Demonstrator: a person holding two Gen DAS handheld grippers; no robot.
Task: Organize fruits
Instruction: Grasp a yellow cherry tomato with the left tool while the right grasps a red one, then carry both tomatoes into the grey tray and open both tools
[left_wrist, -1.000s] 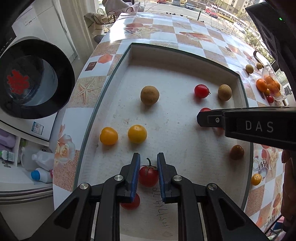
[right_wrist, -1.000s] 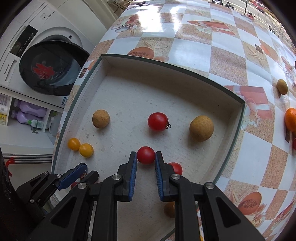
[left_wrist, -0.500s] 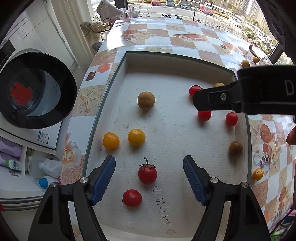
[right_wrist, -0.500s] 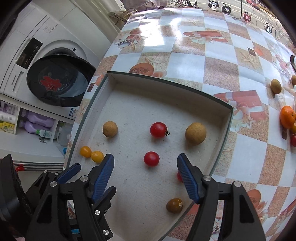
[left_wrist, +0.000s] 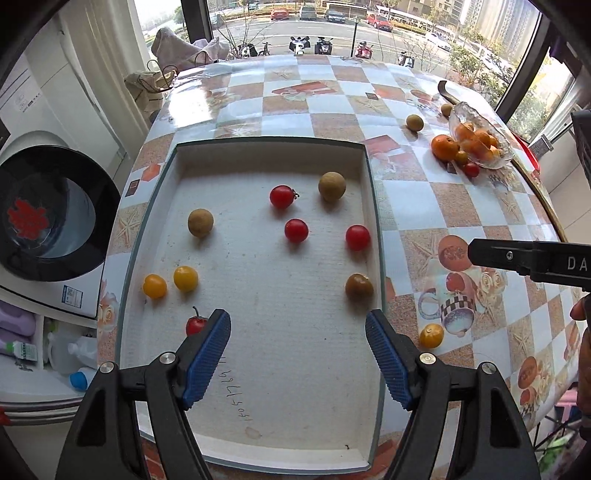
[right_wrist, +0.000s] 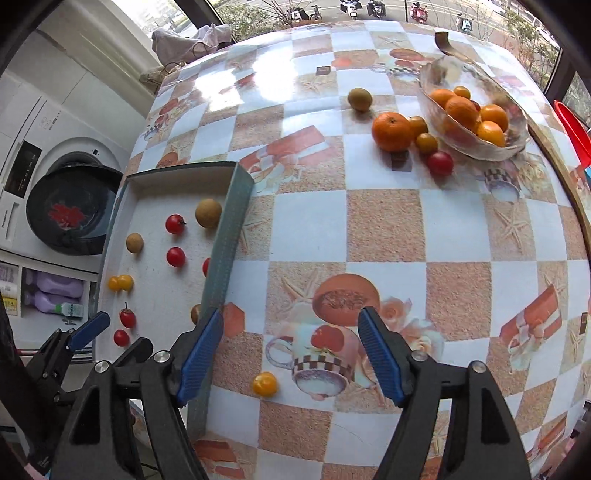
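Left gripper (left_wrist: 298, 354): jaws wide, nothing between them, above the near part of the shallow tray (left_wrist: 373, 206).
Right gripper (right_wrist: 290, 354): jaws wide and just been opening, empty, over the checked tablecloth (right_wrist: 384, 229) just right of the tray wall.
Risk, nearest: the loose yellow cherry tomato (right_wrist: 264, 384) lies on the cloth near the table's front edge; my guess is a glancing pad would roll it off.
Risk, tray wall: the right gripper's left finger sits close to the tray's right wall, so a descent here could catch it and jolt the fruit inside.
Risk, tray floor: round fruit on a flat base, so any knock would likely mix the groups.
Risk, far: the fruit leaning on the glass bowl (right_wrist: 476, 147) may scatter if one is pulled out.
Count, in tray: five red cherry tomatoes, the stemmed one (left_wrist: 195, 325) half hidden by the left finger; two yellow cherry tomatoes (left_wrist: 170, 282); three tan longan-like fruits (left_wrist: 200, 222).
Count, on cloth: one yellow tomato near; far, one mandarin (right_wrist: 391, 127), two small amber fruits, one red tomato (right_wrist: 440, 163), one brownish round fruit (right_wrist: 360, 99).
Count, in bowl: about four oranges, plus smaller pieces I cannot count.
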